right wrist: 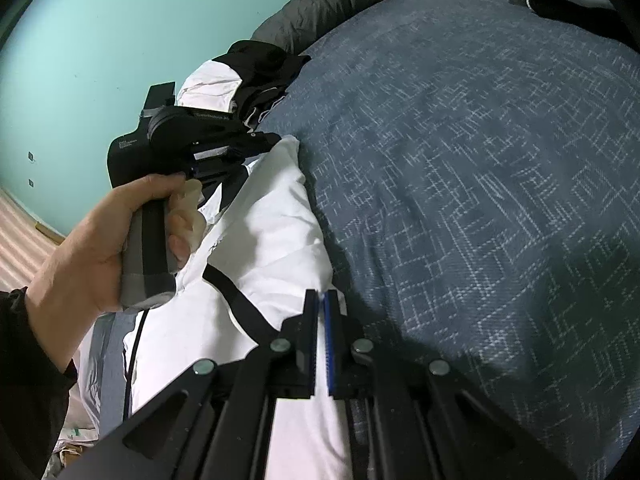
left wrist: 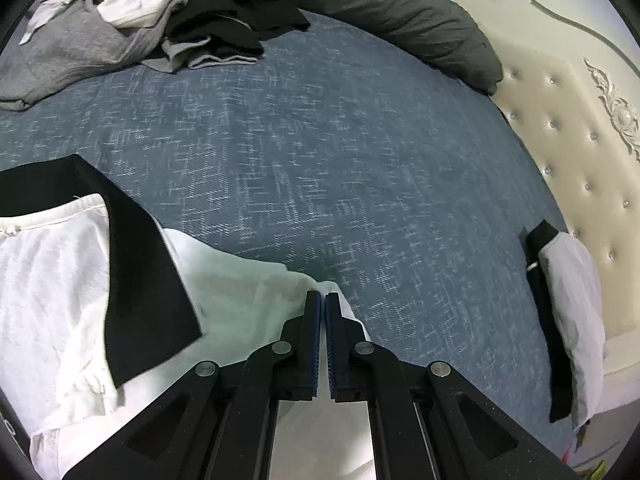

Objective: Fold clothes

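Observation:
A white garment (left wrist: 240, 292) with a broad black band (left wrist: 148, 280) lies at the near left of the blue bed cover (left wrist: 320, 140). My left gripper (left wrist: 323, 300) is shut on its white edge, with fabric bunched around the fingertips. In the right wrist view the same white garment (right wrist: 272, 240) runs along the bed's left side. My right gripper (right wrist: 323, 298) is shut at its edge, a sliver of white between the pads. A hand (right wrist: 100, 240) holds the left gripper (right wrist: 276, 138), which pinches a raised corner further along.
A pile of white, grey and black clothes (left wrist: 160, 12) sits at the far left of the bed, with a dark grey duvet (left wrist: 400, 12) behind it. A folded black-and-white garment (left wrist: 572, 288) lies by the cream tufted headboard (left wrist: 560, 120). A teal wall (right wrist: 100, 40) stands beyond.

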A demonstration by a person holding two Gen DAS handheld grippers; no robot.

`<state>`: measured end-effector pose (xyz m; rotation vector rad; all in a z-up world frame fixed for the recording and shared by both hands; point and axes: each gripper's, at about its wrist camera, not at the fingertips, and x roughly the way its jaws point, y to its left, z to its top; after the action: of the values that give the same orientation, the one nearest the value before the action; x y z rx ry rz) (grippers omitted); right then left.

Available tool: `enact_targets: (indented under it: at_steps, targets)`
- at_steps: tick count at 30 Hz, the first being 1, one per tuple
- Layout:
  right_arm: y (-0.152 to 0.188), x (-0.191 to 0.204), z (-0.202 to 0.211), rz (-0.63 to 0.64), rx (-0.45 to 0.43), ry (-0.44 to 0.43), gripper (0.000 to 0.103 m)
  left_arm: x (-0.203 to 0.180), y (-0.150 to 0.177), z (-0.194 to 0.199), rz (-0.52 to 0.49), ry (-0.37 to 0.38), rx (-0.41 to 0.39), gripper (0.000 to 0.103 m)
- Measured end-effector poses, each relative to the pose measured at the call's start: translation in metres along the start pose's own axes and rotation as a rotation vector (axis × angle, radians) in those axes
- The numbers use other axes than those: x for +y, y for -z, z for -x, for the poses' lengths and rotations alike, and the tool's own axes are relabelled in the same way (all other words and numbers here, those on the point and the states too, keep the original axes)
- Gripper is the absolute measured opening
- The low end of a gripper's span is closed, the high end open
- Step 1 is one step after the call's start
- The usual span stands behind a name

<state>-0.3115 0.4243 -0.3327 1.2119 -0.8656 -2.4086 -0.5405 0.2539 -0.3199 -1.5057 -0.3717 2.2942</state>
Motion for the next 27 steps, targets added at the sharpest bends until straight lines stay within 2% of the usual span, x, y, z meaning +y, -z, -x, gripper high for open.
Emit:
enact_targets:
  at_steps: [18, 22, 23, 24, 25, 26, 27]
  targets:
    - [0.004, -0.014, 0.01, -0.054, -0.01, 0.025, 0.0, 0.001, -0.003, 0.001, 0.004, -0.011, -0.019, 0.001]
    - [-0.002, -0.015, 0.017, -0.077, -0.067, 0.01, 0.003, 0.0, -0.002, 0.006, -0.014, -0.021, -0.027, 0.002]
    - [-0.004, -0.015, 0.017, -0.085, -0.08, 0.008, 0.003, -0.001, -0.002, 0.006, -0.02, -0.019, -0.023, 0.007]
    - [-0.007, -0.015, 0.017, -0.09, -0.084, 0.004, 0.012, -0.002, -0.002, 0.006, -0.025, -0.017, -0.019, 0.012]
    - [-0.009, -0.015, 0.015, -0.094, -0.082, 0.002, 0.037, -0.003, -0.001, 0.005, -0.031, -0.016, -0.015, 0.025]
    - [-0.01, -0.015, 0.011, -0.103, -0.076, -0.008, 0.049, -0.003, -0.001, 0.005, -0.036, -0.014, -0.011, 0.035]
    - [-0.012, -0.015, 0.007, -0.113, -0.069, -0.02, 0.053, -0.004, -0.001, 0.005, -0.042, -0.013, -0.006, 0.035]
